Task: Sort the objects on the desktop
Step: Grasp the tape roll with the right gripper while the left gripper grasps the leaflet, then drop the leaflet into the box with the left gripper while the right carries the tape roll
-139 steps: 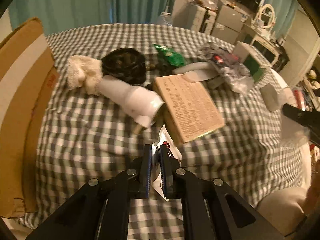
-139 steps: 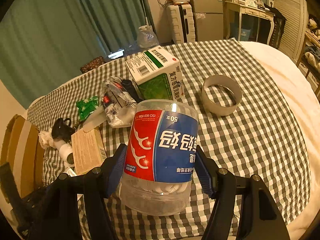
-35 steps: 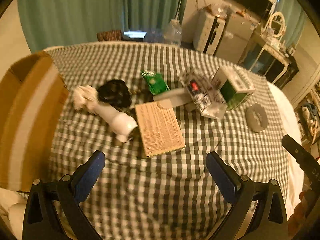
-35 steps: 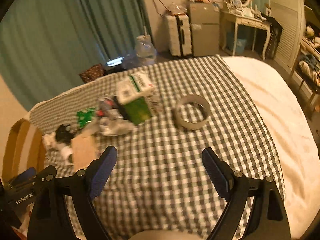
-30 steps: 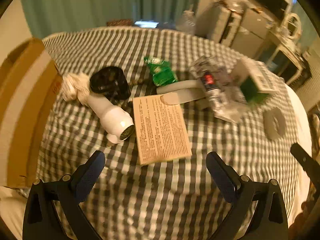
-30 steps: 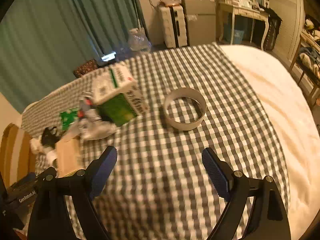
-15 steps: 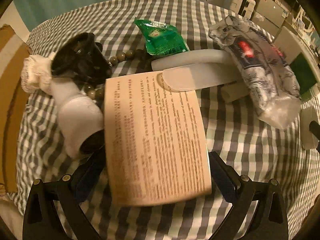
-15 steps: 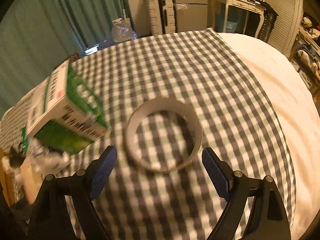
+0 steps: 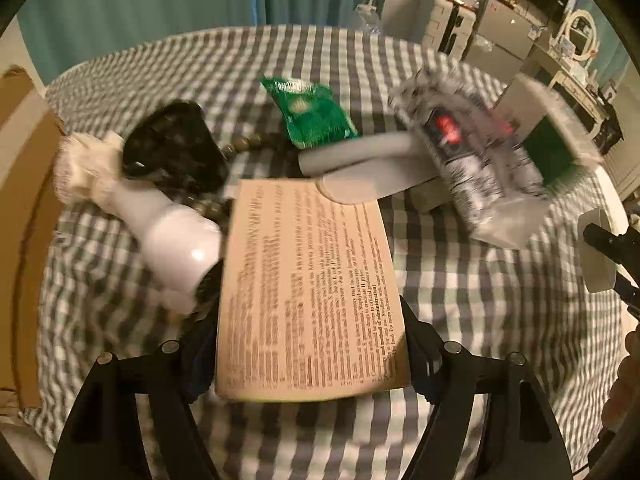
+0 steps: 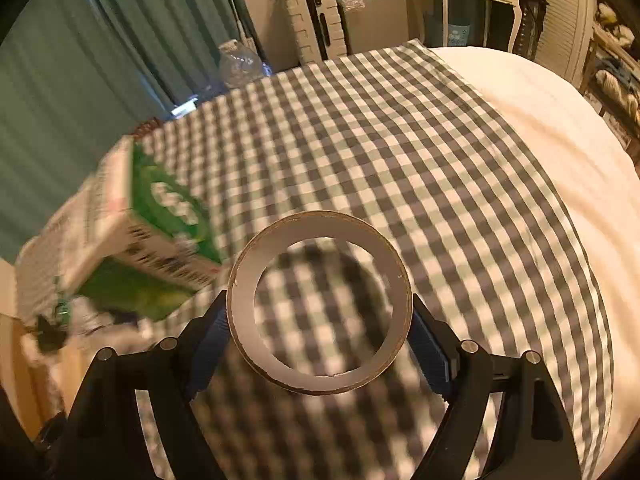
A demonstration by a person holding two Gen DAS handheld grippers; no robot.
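Note:
In the left wrist view my left gripper (image 9: 308,356) is shut on a tan book (image 9: 308,280) with printed text, one finger on each side of its near end. A white bottle (image 9: 172,236), a black object (image 9: 176,152), a green packet (image 9: 312,118) and a crinkled plastic bag (image 9: 472,160) lie behind it. In the right wrist view my right gripper (image 10: 320,344) is shut on a tape ring (image 10: 320,312), its fingers against both sides. The ring is tilted up above the checkered cloth (image 10: 400,140).
A green and white box (image 10: 136,232) lies left of the ring and shows at the right in the left wrist view (image 9: 552,140). A cardboard box (image 9: 24,200) stands at the table's left edge. A white surface (image 10: 560,140) lies to the right. Furniture stands behind.
Both grippers came down and closed, the left on the book, the right on the tape ring. The ring has tipped up off the cloth. Earlier the right gripper held a plastic bottle.

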